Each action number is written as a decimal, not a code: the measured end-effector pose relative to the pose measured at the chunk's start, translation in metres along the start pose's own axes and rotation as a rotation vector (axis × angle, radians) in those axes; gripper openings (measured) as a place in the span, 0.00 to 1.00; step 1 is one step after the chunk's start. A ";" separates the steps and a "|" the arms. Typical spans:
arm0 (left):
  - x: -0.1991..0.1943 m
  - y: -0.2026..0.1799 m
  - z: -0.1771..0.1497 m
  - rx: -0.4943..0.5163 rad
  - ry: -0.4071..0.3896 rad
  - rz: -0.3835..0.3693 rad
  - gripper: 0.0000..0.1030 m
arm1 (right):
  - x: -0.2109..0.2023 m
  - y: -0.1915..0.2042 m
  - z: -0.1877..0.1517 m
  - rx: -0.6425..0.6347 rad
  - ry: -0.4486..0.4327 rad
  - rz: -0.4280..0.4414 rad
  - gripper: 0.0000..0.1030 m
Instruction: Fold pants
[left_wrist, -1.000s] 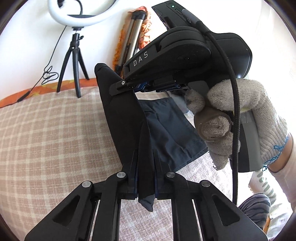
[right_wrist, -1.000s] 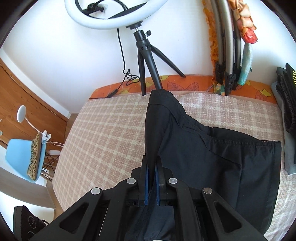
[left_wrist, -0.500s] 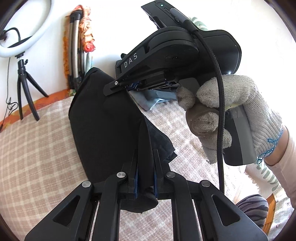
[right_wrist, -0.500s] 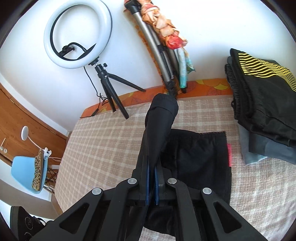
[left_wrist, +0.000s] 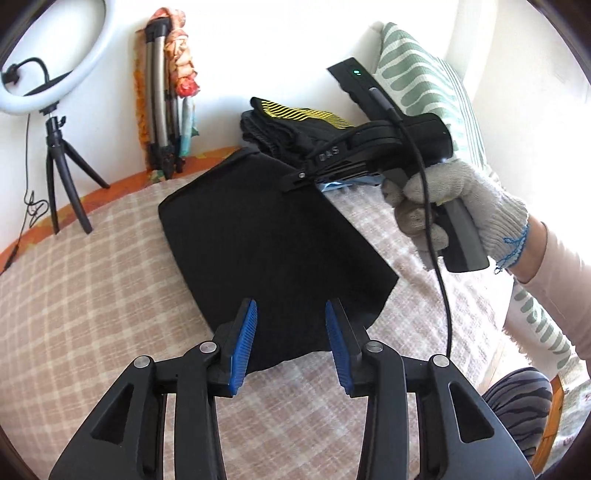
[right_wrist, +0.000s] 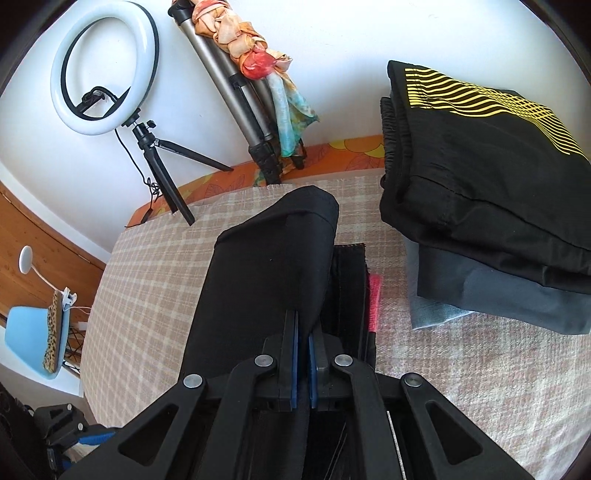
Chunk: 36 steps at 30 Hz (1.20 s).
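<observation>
The black pants (left_wrist: 273, 243) lie folded in a flat block on the checked bed cover (left_wrist: 92, 295). My left gripper (left_wrist: 291, 332) is open and empty, its blue pads just above the near edge of the pants. My right gripper (right_wrist: 303, 339) is shut on the far edge of the pants (right_wrist: 266, 273) and holds that edge slightly raised. It also shows in the left wrist view (left_wrist: 301, 177), held by a gloved hand (left_wrist: 458, 206). A pink label (right_wrist: 375, 299) shows on the layer under the fold.
A stack of folded clothes (right_wrist: 491, 199) with a yellow-striped black piece on top sits to the right of the pants. A ring light on a tripod (right_wrist: 107, 74) and a folded tripod with a scarf (right_wrist: 240, 81) stand at the wall. A green-patterned pillow (left_wrist: 424, 81) leans at the back right.
My left gripper has opened and let go of the pants. Both grippers carried the fold over and down, and the pants now lie flat on the bed.
</observation>
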<state>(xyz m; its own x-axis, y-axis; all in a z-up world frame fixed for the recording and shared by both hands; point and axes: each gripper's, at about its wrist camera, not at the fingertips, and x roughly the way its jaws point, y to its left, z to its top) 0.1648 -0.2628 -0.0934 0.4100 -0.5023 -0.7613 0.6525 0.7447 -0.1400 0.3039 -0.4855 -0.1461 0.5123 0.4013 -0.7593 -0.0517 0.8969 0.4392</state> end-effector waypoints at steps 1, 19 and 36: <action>0.003 0.007 -0.001 -0.017 0.012 0.013 0.36 | 0.003 -0.004 0.000 0.008 0.002 0.001 0.02; 0.065 0.018 -0.006 0.024 0.115 0.081 0.36 | 0.022 -0.016 -0.007 -0.053 0.003 -0.127 0.13; 0.044 0.056 0.048 -0.206 -0.003 0.049 0.55 | -0.044 -0.013 -0.057 -0.064 -0.118 -0.145 0.67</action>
<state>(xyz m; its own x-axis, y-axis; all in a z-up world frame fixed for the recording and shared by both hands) 0.2496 -0.2647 -0.1043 0.4398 -0.4644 -0.7687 0.4878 0.8422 -0.2297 0.2330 -0.5047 -0.1459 0.6155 0.2454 -0.7490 -0.0226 0.9554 0.2944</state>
